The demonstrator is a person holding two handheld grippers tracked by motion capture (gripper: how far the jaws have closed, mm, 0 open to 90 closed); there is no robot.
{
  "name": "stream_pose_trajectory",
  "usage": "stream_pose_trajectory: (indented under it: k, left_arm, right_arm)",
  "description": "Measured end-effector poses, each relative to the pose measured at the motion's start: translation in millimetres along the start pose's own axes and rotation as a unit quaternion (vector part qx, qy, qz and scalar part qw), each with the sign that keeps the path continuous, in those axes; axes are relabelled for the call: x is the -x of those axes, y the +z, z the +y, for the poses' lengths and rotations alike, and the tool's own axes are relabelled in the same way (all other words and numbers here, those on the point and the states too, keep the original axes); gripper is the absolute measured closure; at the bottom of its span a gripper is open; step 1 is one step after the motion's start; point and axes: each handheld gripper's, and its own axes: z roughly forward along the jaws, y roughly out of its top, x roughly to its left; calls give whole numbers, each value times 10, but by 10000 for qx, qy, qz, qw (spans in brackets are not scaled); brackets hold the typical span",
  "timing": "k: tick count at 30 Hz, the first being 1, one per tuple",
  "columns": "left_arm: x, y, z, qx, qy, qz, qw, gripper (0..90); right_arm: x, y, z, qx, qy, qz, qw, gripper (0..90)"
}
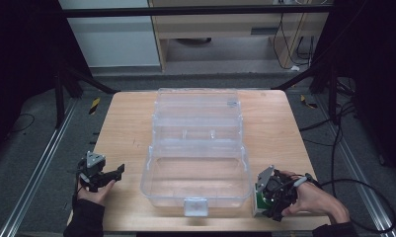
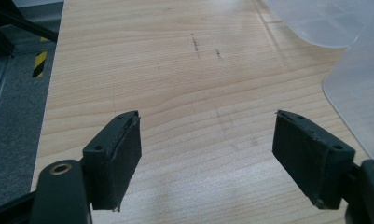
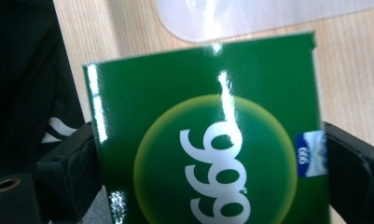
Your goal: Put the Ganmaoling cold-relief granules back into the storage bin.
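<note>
A green box (image 3: 208, 135) is clamped between the jaws of the right gripper (image 1: 273, 193) at lower right of the high view, just beside the open clear case (image 1: 195, 170). The left gripper (image 2: 208, 158) is held spread and empty at lower left. Placing seems in hand (a judgement): the box would need lifting over the case wall.

Glossy green carton (image 3: 208, 140), clear smooth plastic box (image 1: 195, 168), matt pale wood-grain table (image 2: 175, 70), matt black fingers (image 2: 117, 158).

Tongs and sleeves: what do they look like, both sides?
Both tongs are black. The left tongs have two flat rectangular jaws faced with dark pads, a round hole at the base, and a grey three-cornered plate on top. The right tongs carry the same plate and a black cable. Dark sleeves.
</note>
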Motion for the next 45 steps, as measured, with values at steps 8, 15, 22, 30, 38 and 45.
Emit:
stream_pose_trajectory:
  k: [8, 15, 22, 30, 38, 45]
  left_arm:
    - [1, -1, 0, 0, 2, 3, 10000, 232]
    - [1, 1, 1, -5, 9, 5, 10000, 233]
    - [4, 5, 1, -19, 10, 6, 10000, 234]
    - [3, 6, 1, -30, 8, 7, 10000, 234]
    - [5, 6, 3, -35, 7, 2, 10000, 234]
    - [2, 8, 2, -39, 7, 1, 10000, 234]
  right_arm:
    - [9, 3, -4, -9, -38, 71, 10000, 122]
    - [7, -31, -16, -40, 31, 154, 9999, 156]
    - [-9, -108, -39, 62, 66, 137, 9999, 159]
    - [-57, -353, -42, 244, 0, 26, 9997, 159]
    - [-56, -592, -33, 360, -16, -21, 9993, 159]
    - [-46, -796, 8, 403, -35, -71, 9992, 159]
